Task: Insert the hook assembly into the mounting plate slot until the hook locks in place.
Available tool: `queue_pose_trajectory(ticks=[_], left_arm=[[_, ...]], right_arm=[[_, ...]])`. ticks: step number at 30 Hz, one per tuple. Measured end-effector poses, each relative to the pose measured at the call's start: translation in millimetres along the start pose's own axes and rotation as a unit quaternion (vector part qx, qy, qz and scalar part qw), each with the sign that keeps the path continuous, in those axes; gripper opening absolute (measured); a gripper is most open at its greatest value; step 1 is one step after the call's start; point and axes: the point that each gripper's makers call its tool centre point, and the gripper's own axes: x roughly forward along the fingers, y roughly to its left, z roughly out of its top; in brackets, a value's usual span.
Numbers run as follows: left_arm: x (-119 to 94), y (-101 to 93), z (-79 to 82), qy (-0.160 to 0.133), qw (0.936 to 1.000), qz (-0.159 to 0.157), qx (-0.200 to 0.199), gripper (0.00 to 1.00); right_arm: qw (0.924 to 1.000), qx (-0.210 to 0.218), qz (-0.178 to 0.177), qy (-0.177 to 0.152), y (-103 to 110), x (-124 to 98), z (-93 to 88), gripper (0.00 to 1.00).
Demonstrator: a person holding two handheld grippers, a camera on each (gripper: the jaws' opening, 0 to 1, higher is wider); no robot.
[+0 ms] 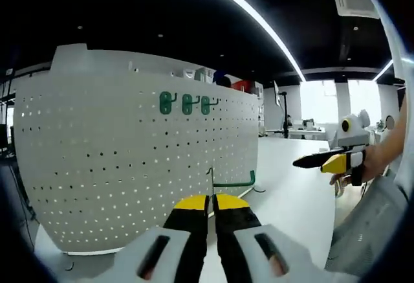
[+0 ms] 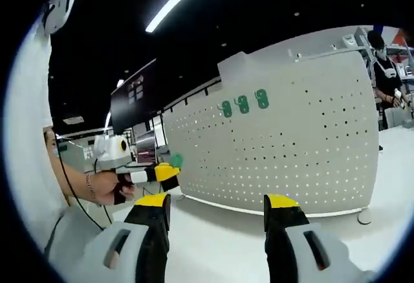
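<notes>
Hook (image 1: 231,182) was clamped in the closed left gripper (image 1: 211,200) near the pegboard (image 1: 116,166); right gripper (image 2: 217,202) was held open; insertion was judged next.

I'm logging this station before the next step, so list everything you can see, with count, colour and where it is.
Pegboard: one, white, upright on the table.
Mounted hooks: three, green, in a row near the pegboard's top.
Loose hook: one, green, held in the left gripper's jaws near the pegboard's lower edge.
Table: one, white, under the pegboard.
Bystander: one, dark clothing, behind the pegboard.
Left gripper: yellow tips, shut on the hook.
Right gripper: yellow tips, open, empty.
</notes>
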Motion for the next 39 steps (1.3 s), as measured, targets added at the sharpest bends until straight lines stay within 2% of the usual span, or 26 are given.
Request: queue_pose_trajectory(ticks=[8, 18, 39], left_arm=[[0, -2.5, -0.1, 0.001, 1.0, -0.001, 0.0, 0.02], [-1, -2.9, -0.5, 0.003, 1.0, 0.002, -0.002, 0.02], [-6, -11.6, 4.0, -0.004, 0.9999, 0.006, -0.011, 0.02]], right_arm=[[0.9996, 0.013, 0.025, 0.008, 9, 8, -2.9, 0.51], [0.9977, 0.025, 0.062, 0.014, 23, 31, -2.4, 0.46], [0.992, 0.043, 0.118, 0.011, 56, 76, -0.8, 0.45]])
